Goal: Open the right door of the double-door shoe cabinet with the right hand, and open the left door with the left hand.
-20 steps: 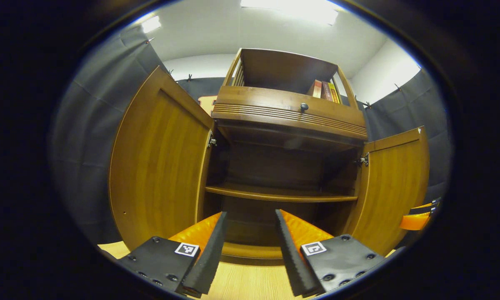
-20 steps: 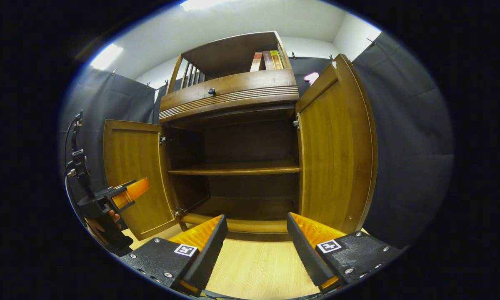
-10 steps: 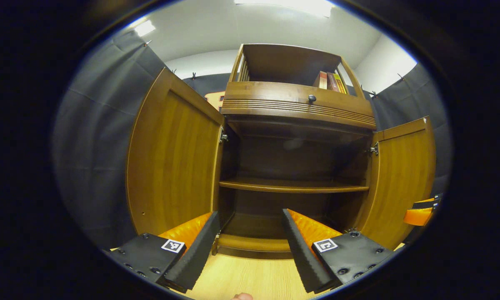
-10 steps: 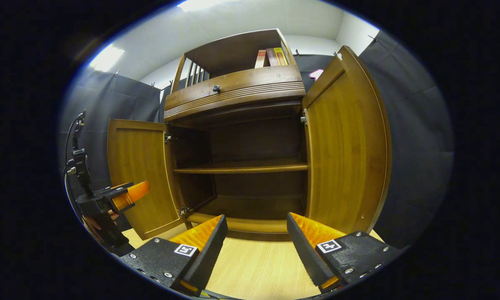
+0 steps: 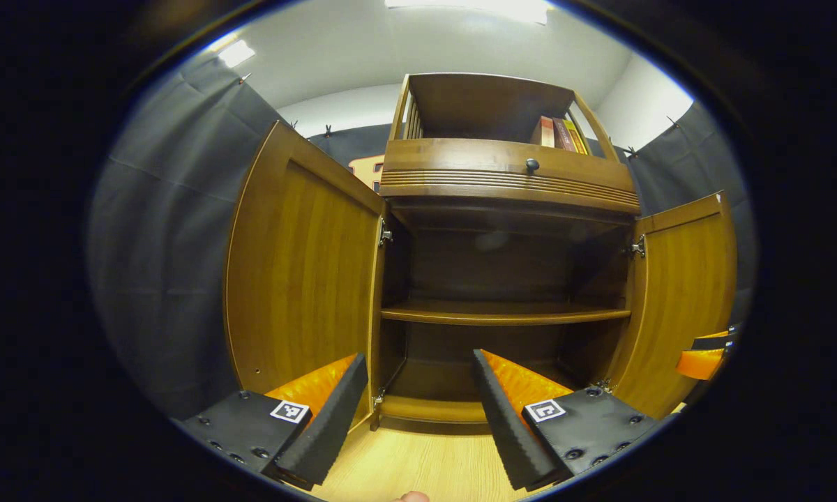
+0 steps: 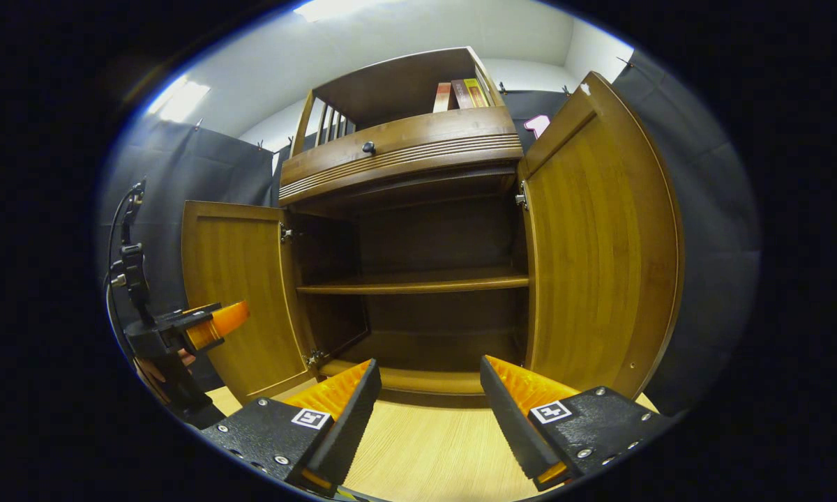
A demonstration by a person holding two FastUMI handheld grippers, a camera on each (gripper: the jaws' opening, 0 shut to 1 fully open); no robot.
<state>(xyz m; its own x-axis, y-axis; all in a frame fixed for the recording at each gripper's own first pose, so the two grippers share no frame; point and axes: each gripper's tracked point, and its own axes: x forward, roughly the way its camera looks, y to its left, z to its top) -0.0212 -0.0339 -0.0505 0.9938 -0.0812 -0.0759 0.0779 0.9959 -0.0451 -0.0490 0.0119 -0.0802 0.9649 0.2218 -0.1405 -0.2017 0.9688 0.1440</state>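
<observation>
The brown wooden shoe cabinet (image 5: 506,188) (image 6: 404,150) stands ahead with both doors swung wide. Its left door (image 5: 300,272) (image 6: 234,293) and right door (image 5: 683,293) (image 6: 600,237) show their inner faces. Inside is one bare shelf (image 5: 502,315) (image 6: 411,284). My left gripper (image 5: 415,408) is open in front of the cabinet's base, holding nothing. My right gripper (image 6: 429,411) is open too, over the light wooden floor, touching neither door. The left gripper (image 6: 195,331), with a hand on it, also appears at the left of the right gripper view.
A drawer with a dark knob (image 5: 531,165) (image 6: 368,147) sits above the doors. Several books (image 5: 561,134) (image 6: 460,94) stand in the open top shelf. Black cloth walls (image 5: 167,244) (image 6: 711,244) flank the cabinet. The light wooden floor (image 6: 425,453) lies before it.
Both views have drifted slightly, so the cabinet sits a bit further right and looks more square-on. The doors stay wide open and both grippers stay open.
</observation>
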